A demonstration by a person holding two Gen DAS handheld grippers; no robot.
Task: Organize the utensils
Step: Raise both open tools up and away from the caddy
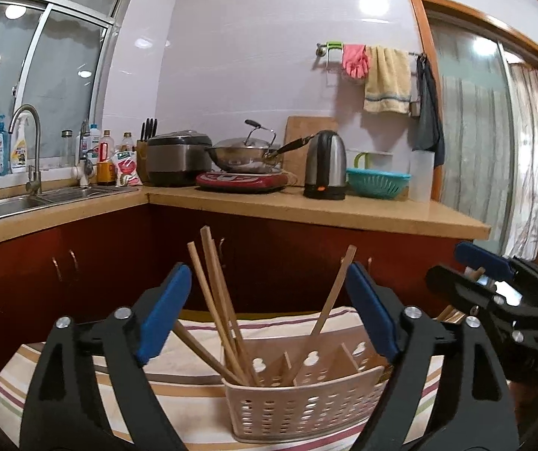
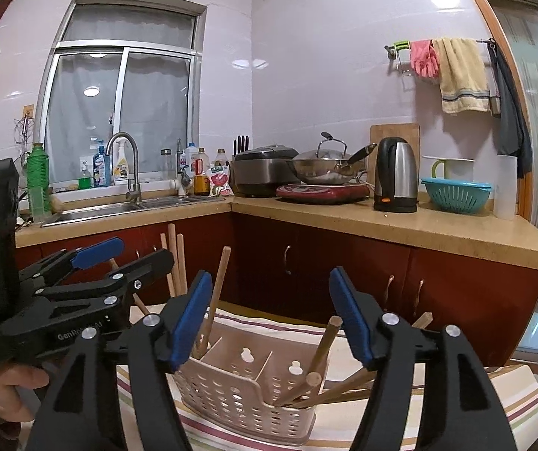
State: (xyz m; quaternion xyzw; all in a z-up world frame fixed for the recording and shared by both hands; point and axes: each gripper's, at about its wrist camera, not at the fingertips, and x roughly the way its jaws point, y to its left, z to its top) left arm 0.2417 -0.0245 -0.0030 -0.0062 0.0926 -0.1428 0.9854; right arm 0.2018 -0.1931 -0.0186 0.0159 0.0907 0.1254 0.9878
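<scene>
Now both claws stand spread over the utensil basket [image 1: 299, 409].
Left gripper [image 1: 269, 312] and right gripper [image 2: 269, 315] pinch nothing; wooden chopsticks [image 1: 216, 300] lean in the basket's end compartments, on the striped cloth [image 1: 81, 368].

In the lower middle of the left wrist view, the basket [image 1: 299, 409] stands on the striped cloth [image 1: 178, 387]. Chopsticks [image 1: 216, 300] lean in its left compartment, one chopstick [image 1: 334, 297] in the middle one. Behind, along the desk [image 1: 306, 210]: sink [image 1: 24, 203] left, kettle [image 1: 325, 165] right.
</scene>
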